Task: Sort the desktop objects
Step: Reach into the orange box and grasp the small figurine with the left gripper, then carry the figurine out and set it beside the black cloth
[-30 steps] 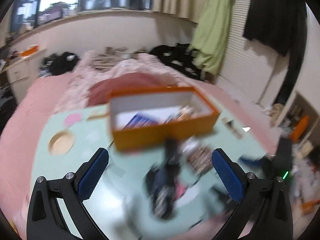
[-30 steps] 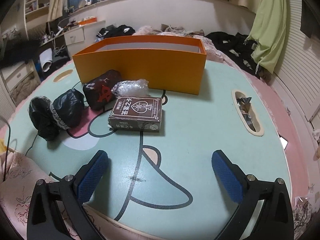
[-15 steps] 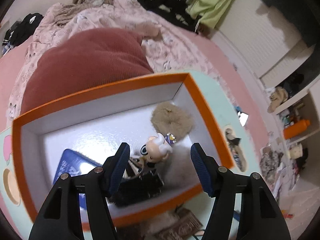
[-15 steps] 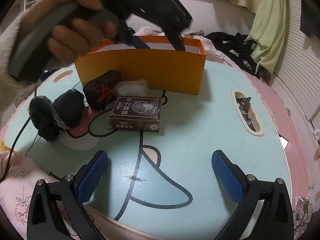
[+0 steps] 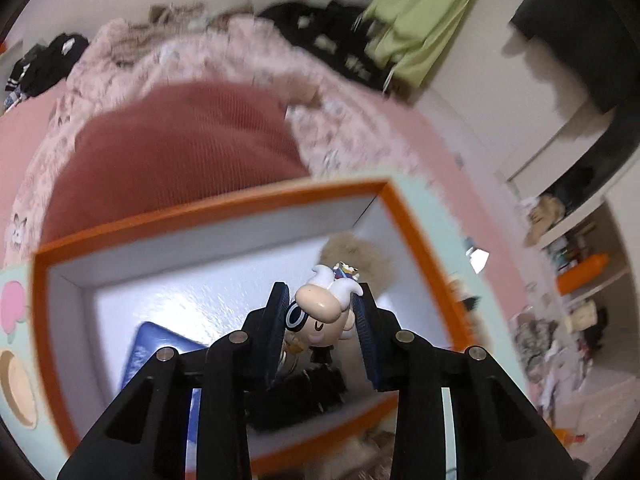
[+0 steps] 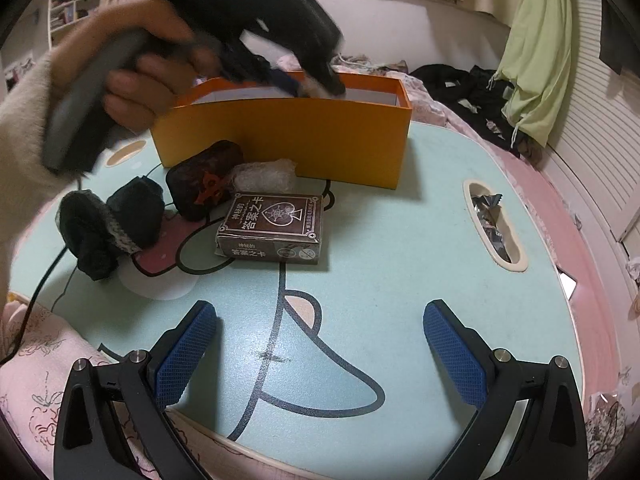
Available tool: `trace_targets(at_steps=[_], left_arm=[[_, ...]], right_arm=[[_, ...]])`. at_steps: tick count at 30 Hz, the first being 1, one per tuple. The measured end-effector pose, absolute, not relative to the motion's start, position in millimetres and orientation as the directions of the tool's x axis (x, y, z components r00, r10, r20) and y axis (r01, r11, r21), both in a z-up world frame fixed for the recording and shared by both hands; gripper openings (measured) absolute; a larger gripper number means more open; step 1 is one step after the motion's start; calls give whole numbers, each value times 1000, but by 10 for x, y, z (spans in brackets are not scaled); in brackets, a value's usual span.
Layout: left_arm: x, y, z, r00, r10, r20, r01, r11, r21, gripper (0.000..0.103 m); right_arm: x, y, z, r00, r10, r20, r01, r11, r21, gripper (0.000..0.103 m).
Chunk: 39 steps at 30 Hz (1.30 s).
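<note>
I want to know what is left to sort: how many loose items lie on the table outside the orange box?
4, all left of centre before the orange box: black lace-trimmed fabric, dark pouch, clear plastic wad, card box. The left gripper's hand may hide others.

Glossy plastic figurine (image 5: 326,312), matt orange cardboard box (image 6: 288,148), printed card pack (image 6: 272,226), ribbed cloth cushion (image 5: 176,148).

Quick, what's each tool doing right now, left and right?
Left tool: shut on the cartoon figurine, over the orange box.
Right tool: open, holding nothing, above the table.
</note>
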<state>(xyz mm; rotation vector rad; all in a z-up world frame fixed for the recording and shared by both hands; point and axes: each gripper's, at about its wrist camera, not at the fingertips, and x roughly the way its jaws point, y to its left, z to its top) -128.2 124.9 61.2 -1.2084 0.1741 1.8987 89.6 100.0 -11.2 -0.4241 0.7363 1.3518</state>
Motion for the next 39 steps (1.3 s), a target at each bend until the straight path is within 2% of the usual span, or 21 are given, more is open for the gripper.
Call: trace_targets(at_steps=[6,13,19,24,26,28,30,33,39], left_arm=[[-1042,823,1144,-204,694,-690,-744,-568,-351,34],[-729,251,1138,-238,727,-644,-729,-572,-376,34],[-620,-41,682,-284,617,-734,-699,-657,-282,34],[-714,27,309,-255,599,-759,-670,-675,-308,35],[-670,54,320,-265,614,-744,-679,-666,-308,40],[-578,28,390,-285,632,-720,-698,-652,-297,51],[-477,-38,501,-336,637,-694,-707,-658,-261,69],[-277,-225,586,-404,617,-676,-706,-680,-199,74],[80,-490,298,-426,520,-740,-714,-696,-78,74]], right_arm=[[895,1001,-116,47,721,-691,-972,192,135,103],[893,1003,-119,47,721,-691,-972,193,135,103],[895,1003,-122,48,722,-691,-972,194,135,103],[894,1004,-123,48,722,-690,-972,194,136,103],[890,1006,-123,48,722,-690,-971,195,136,103],[895,1004,-124,48,722,-690,-971,195,136,103],[889,1007,-124,48,722,-690,-971,195,136,103],[893,1007,-125,49,722,-690,-971,195,136,103],[888,1009,-127,49,723,-690,-971,196,137,103]])
